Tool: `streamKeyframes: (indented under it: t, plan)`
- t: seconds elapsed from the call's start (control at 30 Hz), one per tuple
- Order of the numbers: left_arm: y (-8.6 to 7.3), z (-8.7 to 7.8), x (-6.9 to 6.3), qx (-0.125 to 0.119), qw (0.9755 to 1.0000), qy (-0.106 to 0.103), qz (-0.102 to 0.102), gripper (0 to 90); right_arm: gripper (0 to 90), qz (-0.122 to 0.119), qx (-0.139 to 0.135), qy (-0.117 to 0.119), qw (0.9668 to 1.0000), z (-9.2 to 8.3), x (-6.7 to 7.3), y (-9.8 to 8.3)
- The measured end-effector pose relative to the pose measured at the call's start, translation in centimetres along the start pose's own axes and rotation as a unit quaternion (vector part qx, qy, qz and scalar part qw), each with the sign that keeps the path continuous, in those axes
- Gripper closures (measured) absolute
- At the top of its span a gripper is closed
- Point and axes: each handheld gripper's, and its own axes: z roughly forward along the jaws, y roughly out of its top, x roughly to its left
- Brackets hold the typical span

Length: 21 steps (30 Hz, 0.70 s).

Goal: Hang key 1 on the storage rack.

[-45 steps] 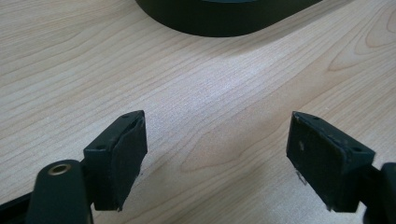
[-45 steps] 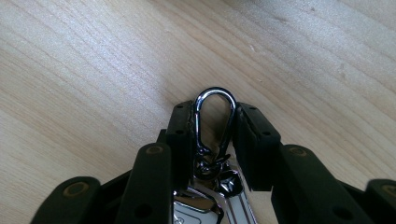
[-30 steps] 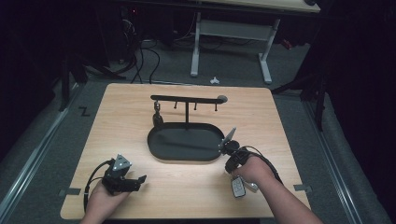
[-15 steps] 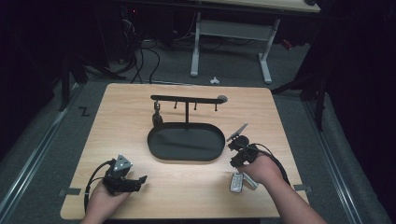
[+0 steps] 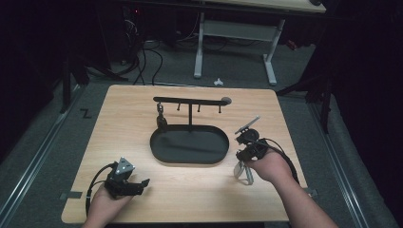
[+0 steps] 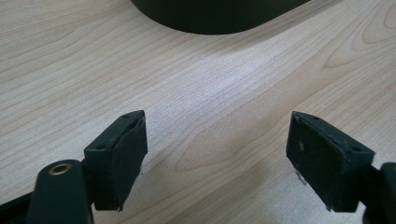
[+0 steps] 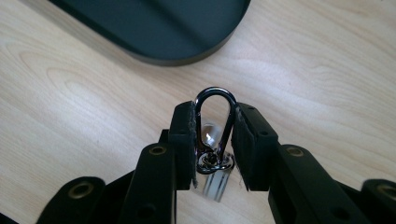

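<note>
Jaws of the right gripper (image 7: 214, 140) clamp a dark metal carabiner clip (image 7: 214, 122) with a silver tag, just beside the black oval tray (image 5: 190, 146); left gripper (image 6: 215, 154) jaws gape apart over the pale wooden surface (image 5: 142, 118).

Wooden table (image 5: 133, 118) with black stand (image 5: 190, 145)

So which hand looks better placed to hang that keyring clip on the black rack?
The right. Its tool is already shut on the metal clip, close beside the stand's black tray. The left tool is open with nothing between its pads, at the table's near edge.
</note>
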Motion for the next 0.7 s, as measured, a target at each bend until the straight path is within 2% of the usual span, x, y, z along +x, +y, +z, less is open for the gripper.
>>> streamKeyframes:
  t: [0.17,0.43,0.7]
  plan:
    - [0.0,0.0,0.1,-0.001,1.0,0.0,-0.001,21.1,70.0,0.002,-0.018,-0.009,0.9998,-0.9,-0.3,0.7]
    - [0.1,0.0,0.2,-0.001,1.0,-0.001,0.0,21.1,69.9,0.002,-0.026,-0.017,0.9995,-1.9,-0.6,1.7]
    - [0.2,0.0,0.1,-0.002,1.0,-0.001,0.004,21.1,69.9,0.002,-0.03,-0.021,0.9993,-2.4,-0.6,1.9]
